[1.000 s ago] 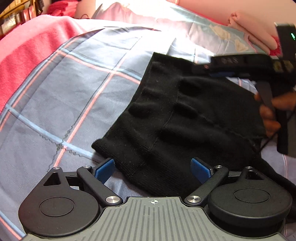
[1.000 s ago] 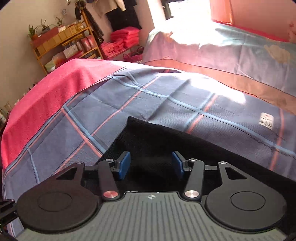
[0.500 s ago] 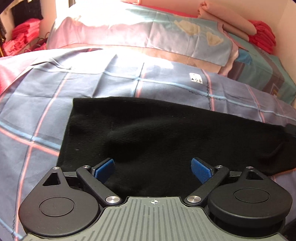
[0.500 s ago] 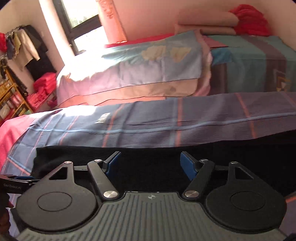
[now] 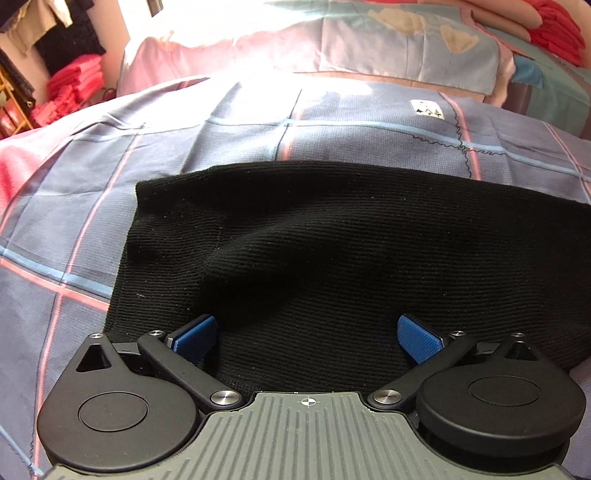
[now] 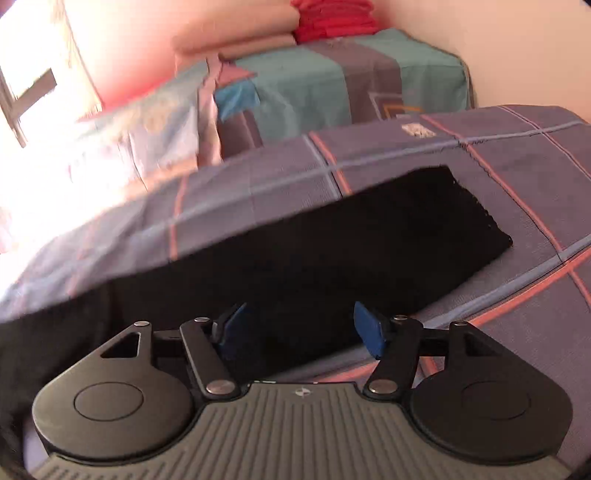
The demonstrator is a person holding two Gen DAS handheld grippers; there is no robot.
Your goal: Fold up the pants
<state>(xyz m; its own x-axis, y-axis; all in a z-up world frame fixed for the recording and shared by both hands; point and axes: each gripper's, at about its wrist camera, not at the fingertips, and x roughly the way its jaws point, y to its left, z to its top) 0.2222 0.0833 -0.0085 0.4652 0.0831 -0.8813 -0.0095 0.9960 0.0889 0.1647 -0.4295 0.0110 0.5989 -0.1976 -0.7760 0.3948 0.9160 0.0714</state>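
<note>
Lying across a plaid bedsheet [image 5: 155, 206] of blue-grey with pink and light-blue lines, the black knit pants [image 5: 351, 251] stretch in a long band over the bed. The left gripper [image 5: 308, 334] sits low over the near edge of the fabric with its blue pads spread wide, nothing clamped between them; a raised wrinkle runs up from beside its left pad. This left wrist view shows the squared end of the pants at the left, a white label [image 5: 428, 109] printed on the sheet beyond them, a pale pillow [image 5: 406, 40] and folded red cloths [image 5: 70, 92] by the wall.

The right wrist view, partly blurred, shows what the other does not: the far narrow end of the pants [image 6: 369, 240], cut off straight and resting flat on the sheet [image 6: 517, 166] at the right. The right gripper [image 6: 301, 328] also stands wide apart over the near edge of the cloth, holding nothing. Behind it are a teal patterned cover [image 6: 332, 81] and a stack of red textiles [image 6: 332, 18].
</note>
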